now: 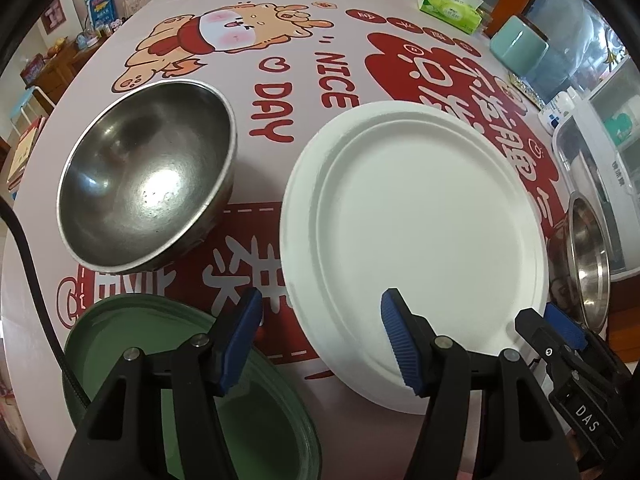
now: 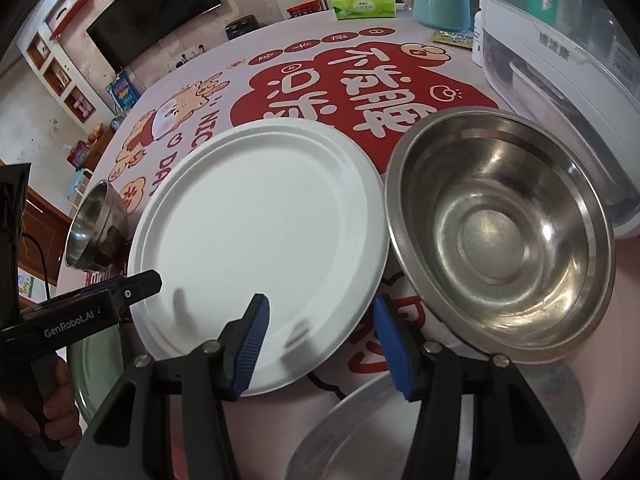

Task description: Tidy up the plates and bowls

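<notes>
A white disposable plate [image 1: 416,248] lies flat at the middle of the printed surface [image 1: 304,40], its near rim between two pairs of half-spread tongs, neither pinching anything. The left tongs [image 1: 322,338] straddle its left edge, the right tongs [image 2: 320,342] its right. It looks light and bendable, best gripped at the raised rim. Steel bowls [image 1: 148,184] [image 2: 500,236] flank it; a green plate [image 1: 180,380] sits nearer.

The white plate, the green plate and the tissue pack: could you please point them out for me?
white plate [image 1: 416,240]: left wrist view, flat centre.
green plate [image 1: 132,332]: left wrist view, bare inner surface.
tissue pack [image 2: 362,0]: right wrist view, front face.
</notes>
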Demonstrator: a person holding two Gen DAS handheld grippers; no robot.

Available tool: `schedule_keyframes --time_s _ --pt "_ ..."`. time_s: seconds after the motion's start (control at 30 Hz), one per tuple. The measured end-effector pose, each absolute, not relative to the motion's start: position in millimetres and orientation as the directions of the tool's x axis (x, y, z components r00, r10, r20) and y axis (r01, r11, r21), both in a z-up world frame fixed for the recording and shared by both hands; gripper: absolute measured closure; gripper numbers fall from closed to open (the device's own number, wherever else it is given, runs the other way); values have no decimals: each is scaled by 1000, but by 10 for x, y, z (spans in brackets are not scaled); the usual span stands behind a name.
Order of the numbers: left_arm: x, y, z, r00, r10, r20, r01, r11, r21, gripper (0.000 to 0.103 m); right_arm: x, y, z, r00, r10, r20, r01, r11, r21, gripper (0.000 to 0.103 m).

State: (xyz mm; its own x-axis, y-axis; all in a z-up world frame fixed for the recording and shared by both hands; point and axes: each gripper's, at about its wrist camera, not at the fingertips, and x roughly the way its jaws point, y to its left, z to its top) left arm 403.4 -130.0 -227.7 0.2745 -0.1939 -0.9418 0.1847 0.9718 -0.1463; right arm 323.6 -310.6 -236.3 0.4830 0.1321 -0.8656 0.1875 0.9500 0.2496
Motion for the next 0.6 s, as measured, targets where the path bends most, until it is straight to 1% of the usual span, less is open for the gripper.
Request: schedule_keyframes --time_s 0.07,0.3,0.6 --pt "4037 -1320 -2298 270 -178 -946 182 975 -131 46 3258 -3071 -2375 470 114 -875 182 958 223 50" --pt "4046 -1389 -2333 266 -157 -951 203 974 -104 48 3299 -2991 -2411 451 61 -890 169 974 153 50" --pt "4039 -1430 -2337 263 -132 -956 219 973 -74 48 3312 -2975 -2413 444 60 -894 161 976 145 51"
